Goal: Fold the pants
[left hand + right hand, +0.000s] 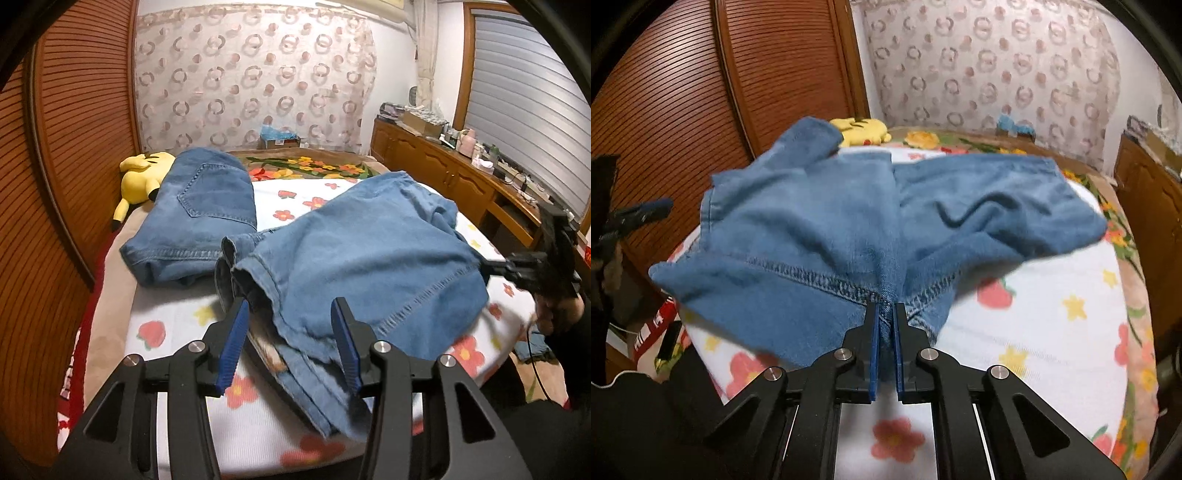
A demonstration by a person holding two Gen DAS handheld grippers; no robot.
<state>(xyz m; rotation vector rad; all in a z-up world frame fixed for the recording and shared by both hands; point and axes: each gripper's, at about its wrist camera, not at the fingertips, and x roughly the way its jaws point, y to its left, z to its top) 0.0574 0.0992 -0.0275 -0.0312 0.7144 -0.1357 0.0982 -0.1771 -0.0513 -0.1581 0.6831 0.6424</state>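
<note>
A pair of light blue denim pants [369, 251] lies bunched on the flowered bedsheet [177, 325]; it also shows in the right wrist view [820, 229]. My left gripper [291, 321] is open, its blue pads on either side of the pants' near edge, gripping nothing. My right gripper [885, 314] is shut on a stitched hem of the pants and holds that fold lifted off the sheet. It also shows in the left wrist view [491, 264] at the pants' right edge. The left gripper shows blurred at the far left in the right wrist view [646, 212].
A second pair of jeans [199, 218] lies folded at the bed's back left, beside a yellow plush toy [142, 177]. A slatted wooden wardrobe [66, 147] stands left of the bed. A wooden cabinet [443, 166] with clutter runs along the right.
</note>
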